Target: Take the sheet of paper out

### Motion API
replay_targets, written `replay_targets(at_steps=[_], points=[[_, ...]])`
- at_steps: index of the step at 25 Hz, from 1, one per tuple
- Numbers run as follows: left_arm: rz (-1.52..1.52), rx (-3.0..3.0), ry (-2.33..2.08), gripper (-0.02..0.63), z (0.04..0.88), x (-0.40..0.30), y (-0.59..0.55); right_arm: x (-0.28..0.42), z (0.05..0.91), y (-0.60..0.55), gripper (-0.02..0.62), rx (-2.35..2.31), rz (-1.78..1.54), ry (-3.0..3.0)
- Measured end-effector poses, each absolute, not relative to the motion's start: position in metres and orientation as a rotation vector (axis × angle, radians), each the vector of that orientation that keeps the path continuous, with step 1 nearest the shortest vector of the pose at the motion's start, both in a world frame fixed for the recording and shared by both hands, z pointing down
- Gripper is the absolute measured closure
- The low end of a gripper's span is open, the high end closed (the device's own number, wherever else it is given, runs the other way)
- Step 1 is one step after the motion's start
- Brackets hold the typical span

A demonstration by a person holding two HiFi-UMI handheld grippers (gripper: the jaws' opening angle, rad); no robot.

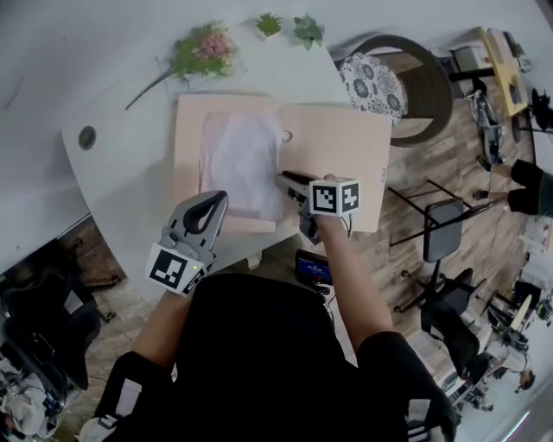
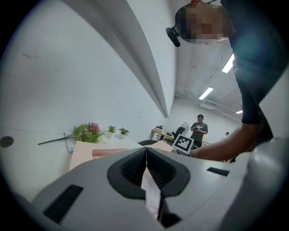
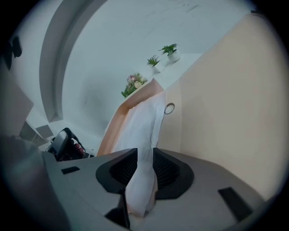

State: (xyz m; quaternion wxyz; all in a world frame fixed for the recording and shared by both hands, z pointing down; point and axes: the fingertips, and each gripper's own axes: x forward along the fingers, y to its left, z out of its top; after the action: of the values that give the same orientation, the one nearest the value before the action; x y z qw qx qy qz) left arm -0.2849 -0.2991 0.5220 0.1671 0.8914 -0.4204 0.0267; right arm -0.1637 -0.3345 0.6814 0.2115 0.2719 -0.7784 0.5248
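Left gripper (image 1: 216, 200) nearest, jaws pressed together, over the folder's near edge, right gripper (image 1: 282, 179) pinching the sheet (image 1: 242, 155), open pink folder (image 1: 337, 147) at the tabletop's (image 1: 130, 164) near edge.

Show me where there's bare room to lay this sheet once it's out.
Free: the white table left of the folder, around the grommet; the folder's bare right flap. Crowded: the far edge, with flowers and two potted plants; the left flap, under the sheet.
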Motion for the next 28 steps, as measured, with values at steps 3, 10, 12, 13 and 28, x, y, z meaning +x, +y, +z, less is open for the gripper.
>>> replay_targets(at_steps=[3, 10, 12, 13, 28], points=[[0.065, 2.538, -1.166, 0.601, 0.525, -0.285, -0.300, -0.165, 0.688, -0.339, 0.479, 0.795, 1.413, -2.127], [0.049, 2.530, -1.173, 0.601, 0.525, -0.294, -0.302, -0.168, 0.691, -0.344, 0.497, 0.811, 1.317, -2.120], [0.049, 2.523, -1.183, 0.601, 0.527, -0.297, -0.301, -0.172, 0.692, -0.343, 0.503, 0.790, 1.280, -2.120], [0.048, 2.520, -1.189, 0.601, 0.527, -0.298, -0.301, -0.174, 0.693, -0.343, 0.511, 0.784, 1.255, -2.117], [0.032, 2.541, -1.191, 0.601, 0.525, -0.301, -0.300, -0.141, 0.674, -0.350, 0.583, 0.943, 1.250, -2.119]])
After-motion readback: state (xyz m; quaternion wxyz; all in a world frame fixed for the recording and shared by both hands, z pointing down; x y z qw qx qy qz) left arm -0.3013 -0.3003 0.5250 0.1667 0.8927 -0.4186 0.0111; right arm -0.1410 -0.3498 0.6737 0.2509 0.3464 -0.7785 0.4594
